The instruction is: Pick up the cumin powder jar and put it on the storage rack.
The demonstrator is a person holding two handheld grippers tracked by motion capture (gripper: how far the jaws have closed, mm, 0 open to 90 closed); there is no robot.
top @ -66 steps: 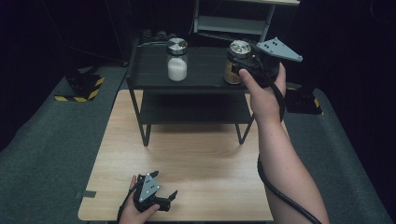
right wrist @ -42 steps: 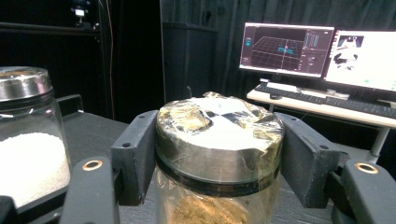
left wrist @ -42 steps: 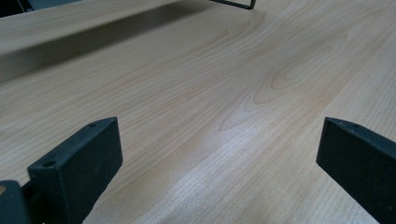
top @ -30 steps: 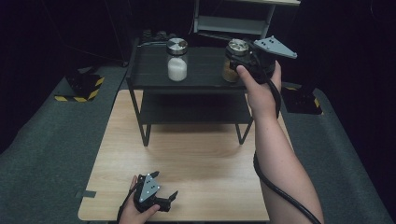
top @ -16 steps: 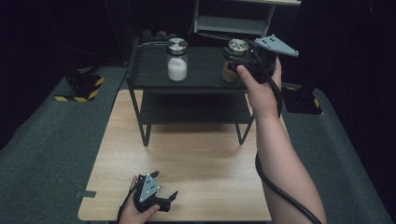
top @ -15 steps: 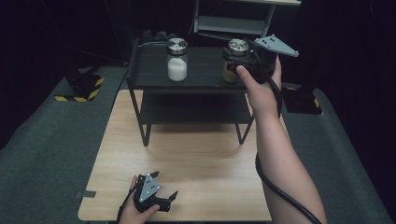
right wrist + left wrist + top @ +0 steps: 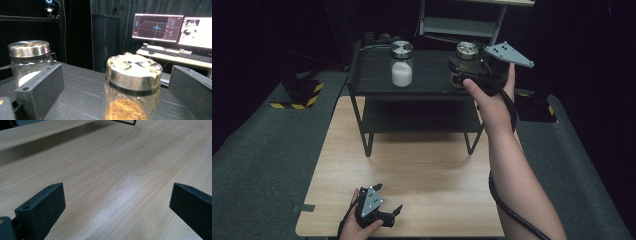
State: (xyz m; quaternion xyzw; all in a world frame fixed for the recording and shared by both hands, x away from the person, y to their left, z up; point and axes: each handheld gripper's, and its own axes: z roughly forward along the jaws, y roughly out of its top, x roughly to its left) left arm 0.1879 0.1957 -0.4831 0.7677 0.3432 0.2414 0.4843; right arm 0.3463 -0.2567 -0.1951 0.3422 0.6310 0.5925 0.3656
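- We had the right gripper up at the black shelf, around 1 o'clock in the high view.
- Its jaws had just been opening and stood wide, with the brown-powder jar between them, gaps on both sides, so nothing gripped.
- That jar sat upright on the shelf top, toward its right end.
- The white-powder jar stood at 9 o'clock from it, well apart.
- Our left gripper rested low on the wooden table, about 7 o'clock, jaws spread wide and empty.
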